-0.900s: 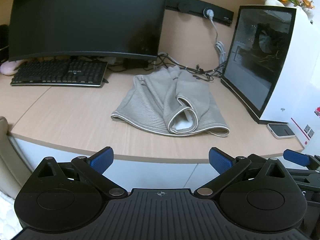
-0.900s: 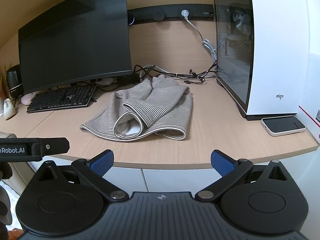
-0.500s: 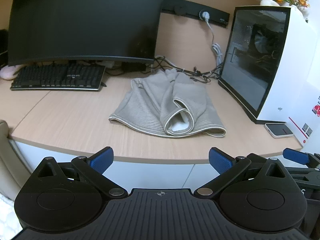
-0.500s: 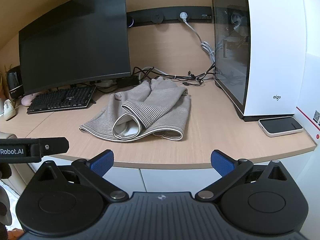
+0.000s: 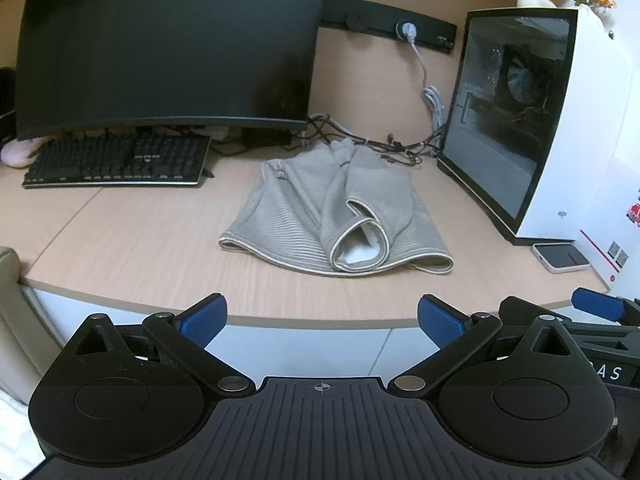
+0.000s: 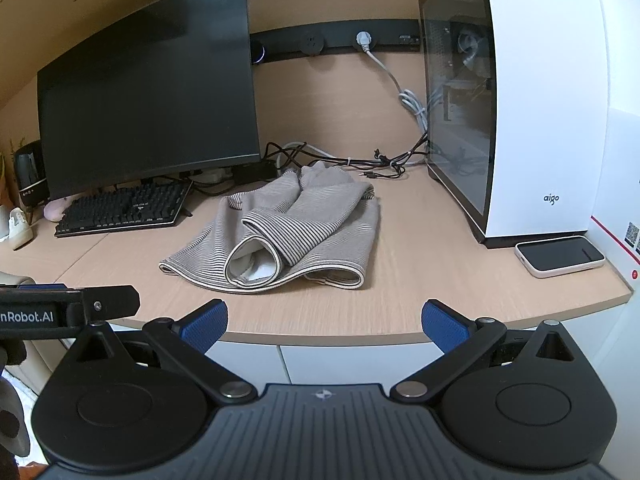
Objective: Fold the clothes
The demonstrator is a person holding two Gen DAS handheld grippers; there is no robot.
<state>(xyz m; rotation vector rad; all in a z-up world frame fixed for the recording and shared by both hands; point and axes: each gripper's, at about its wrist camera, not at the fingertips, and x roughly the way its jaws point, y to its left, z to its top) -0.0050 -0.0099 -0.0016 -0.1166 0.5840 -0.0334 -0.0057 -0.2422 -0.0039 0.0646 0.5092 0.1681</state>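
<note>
Left wrist view: the left gripper [image 5: 320,316] at the bottom of the frame, jaws spread wide and holding nothing, short of the desk [image 5: 120,248] edge. The striped garment [image 5: 336,216] lies crumpled at centre frame — one hemmed opening turned up, showing a pale lining. Right wrist view: the right gripper [image 6: 325,318], likewise wide and empty, with the garment [image 6: 280,232] at centre. Surroundings — monitor [image 5: 168,48] at upper left, keyboard [image 5: 116,160] beneath it, computer case [image 6: 520,112] at right, phone [image 6: 559,256] beside the case.

The garment [image 5: 336,216] lay on the desk [image 5: 120,248], between keyboard [image 5: 116,160] and computer case [image 5: 532,132]. The phone [image 5: 560,258] lay before the case.
</note>
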